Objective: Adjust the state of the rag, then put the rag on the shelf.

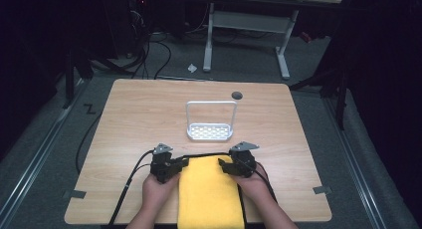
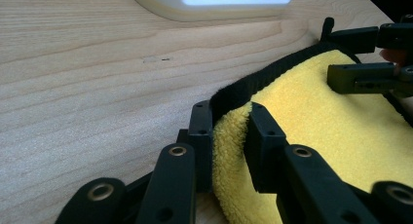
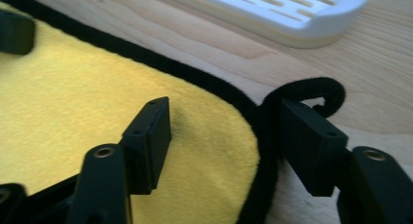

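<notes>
cloth (image 1: pixel 210 196): fluffy yellow, black-edged, near end cut off | left gripper (image 2: pixel 229 136): pinching its corner | right gripper (image 3: pixel 224 131): wide, astride other corner

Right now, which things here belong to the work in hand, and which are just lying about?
In the job:
- yellow cloth with black edging
- left gripper, shut on the cloth's corner
- right gripper, jaws open astride the other corner

Lying about:
- white rack farther up the table
- dark round spot near the far edge
- scrap of paper on the floor
</notes>
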